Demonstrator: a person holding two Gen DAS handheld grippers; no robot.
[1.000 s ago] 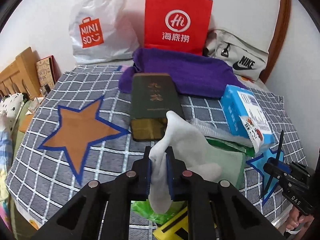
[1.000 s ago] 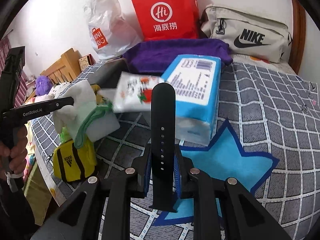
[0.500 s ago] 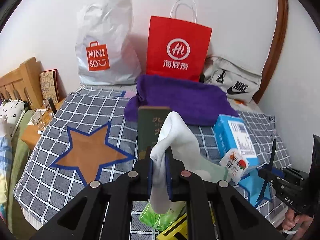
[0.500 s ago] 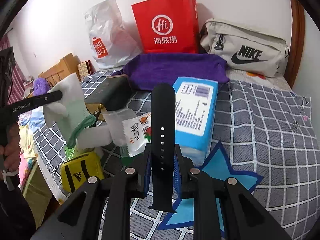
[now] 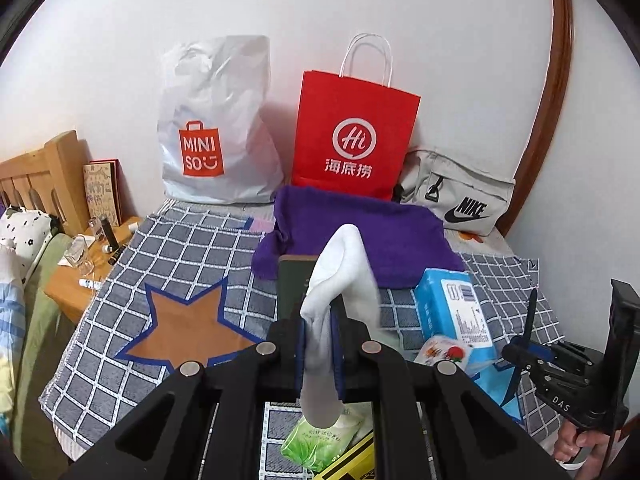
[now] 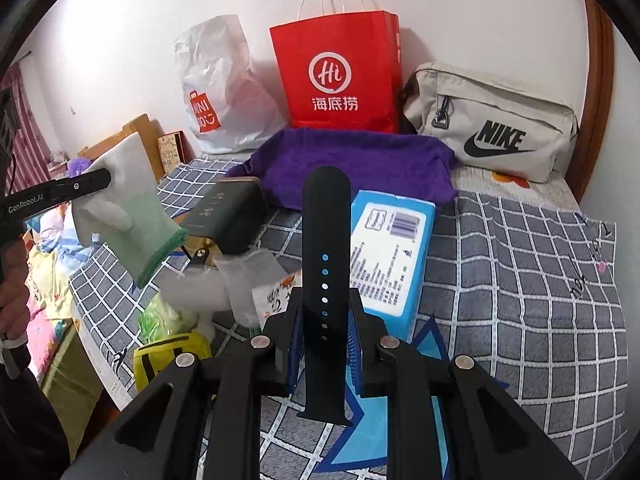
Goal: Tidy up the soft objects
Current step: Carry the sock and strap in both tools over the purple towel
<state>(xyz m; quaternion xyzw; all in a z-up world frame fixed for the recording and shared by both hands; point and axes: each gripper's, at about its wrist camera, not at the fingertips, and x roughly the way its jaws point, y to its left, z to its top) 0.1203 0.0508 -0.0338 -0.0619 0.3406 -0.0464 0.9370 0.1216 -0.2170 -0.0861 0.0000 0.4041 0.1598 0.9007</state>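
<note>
Left gripper (image 5: pixel 318 344), clamped on the white glove (image 5: pixel 340 280), has risen above the purple towel (image 5: pixel 360 236); right gripper (image 6: pixel 324 332) stays clamped on the watch strap (image 6: pixel 325 264), so sorting can begin

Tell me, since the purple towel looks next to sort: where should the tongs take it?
Probably the bunched corner of the purple towel nearest the orange star. It humps above the flat rest, offering a fold to pinch. Come from above on that left side; the dark box crowds the front edge.

Left gripper (image 5: pixel 319 344) has lifted the white glove (image 5: pixel 340 280) higher above the bed (image 5: pixel 120 336)
</note>
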